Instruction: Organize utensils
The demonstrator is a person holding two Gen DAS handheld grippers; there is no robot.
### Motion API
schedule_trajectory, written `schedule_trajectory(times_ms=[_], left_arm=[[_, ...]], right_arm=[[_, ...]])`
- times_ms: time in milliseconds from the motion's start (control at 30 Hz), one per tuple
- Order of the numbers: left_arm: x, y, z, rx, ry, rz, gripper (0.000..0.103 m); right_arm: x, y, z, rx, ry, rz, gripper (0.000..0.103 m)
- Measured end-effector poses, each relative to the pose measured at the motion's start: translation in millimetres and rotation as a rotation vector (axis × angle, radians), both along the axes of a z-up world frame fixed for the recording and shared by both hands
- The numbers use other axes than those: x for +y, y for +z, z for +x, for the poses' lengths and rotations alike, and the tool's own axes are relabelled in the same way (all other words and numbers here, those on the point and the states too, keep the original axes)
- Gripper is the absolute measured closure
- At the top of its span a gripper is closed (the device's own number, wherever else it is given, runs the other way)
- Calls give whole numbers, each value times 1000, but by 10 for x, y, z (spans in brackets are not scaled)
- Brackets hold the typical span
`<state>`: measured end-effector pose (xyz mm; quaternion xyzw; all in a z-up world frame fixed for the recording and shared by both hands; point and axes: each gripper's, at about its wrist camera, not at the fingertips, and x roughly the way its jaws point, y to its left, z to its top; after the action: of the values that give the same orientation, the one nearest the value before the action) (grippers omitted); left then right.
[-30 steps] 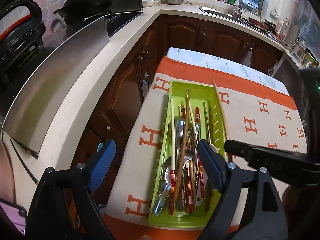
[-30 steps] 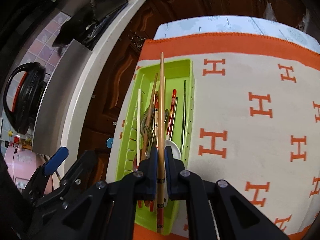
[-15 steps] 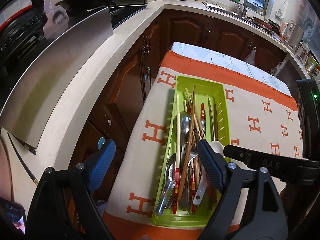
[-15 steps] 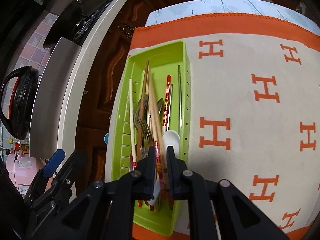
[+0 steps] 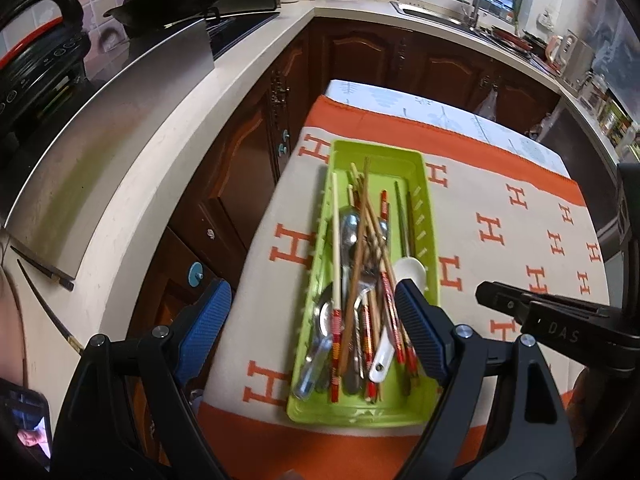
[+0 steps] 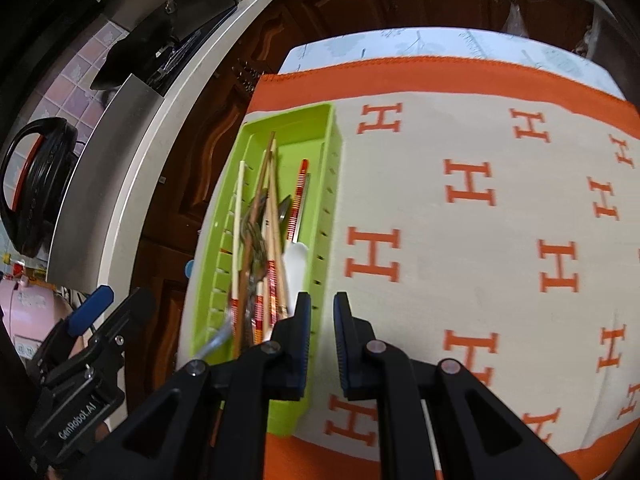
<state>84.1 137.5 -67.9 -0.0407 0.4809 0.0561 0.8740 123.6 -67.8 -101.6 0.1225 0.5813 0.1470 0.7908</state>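
Lime-green utensil tray [image 5: 425,216] [image 6: 324,216] along the left edge of the desk [image 5: 500,208] [image 6: 460,200], lengthwise on the cream cloth with orange H marks [image 5: 512,252] [image 6: 500,264]. Inside, a loose heap: wooden chopsticks [image 5: 362,240] [image 6: 272,216], red-patterned chopsticks [image 5: 390,300] [image 6: 298,196], metal spoons [image 5: 350,228], a white spoon [image 5: 408,270] [image 6: 296,260], all pointing roughly along the tray's length, overlapping. Left gripper [image 5: 308,328] above the tray's near end, jaws spread wide, blue pads either side, nothing between them. Right gripper [image 6: 322,328] over the tray's right wall near the near edge of the desk, jaws narrow with a small gap, empty, just beside the white spoon and the chopstick ends. Beyond the desk's left edge, dark wooden cabinets [image 5: 240,168] under a pale worktop [image 5: 192,120]; sink [image 5: 440,16] far back.
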Motion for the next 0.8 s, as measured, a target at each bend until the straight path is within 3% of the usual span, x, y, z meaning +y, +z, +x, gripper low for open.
schedule_trajectory(times_ms=[433, 600, 800], left_arm=[[-794, -120, -364, 36, -132, -44, 21], [-1205, 41, -526, -12, -200, -36, 21], [-1584, 312, -622, -67, -255, -21, 21]], right_arm=[[-830, 94, -628, -111, -78, -153, 91], [-1183, 194, -849, -163, -123, -142, 81], [-1512, 489, -1064, -242, -172, -134, 81]])
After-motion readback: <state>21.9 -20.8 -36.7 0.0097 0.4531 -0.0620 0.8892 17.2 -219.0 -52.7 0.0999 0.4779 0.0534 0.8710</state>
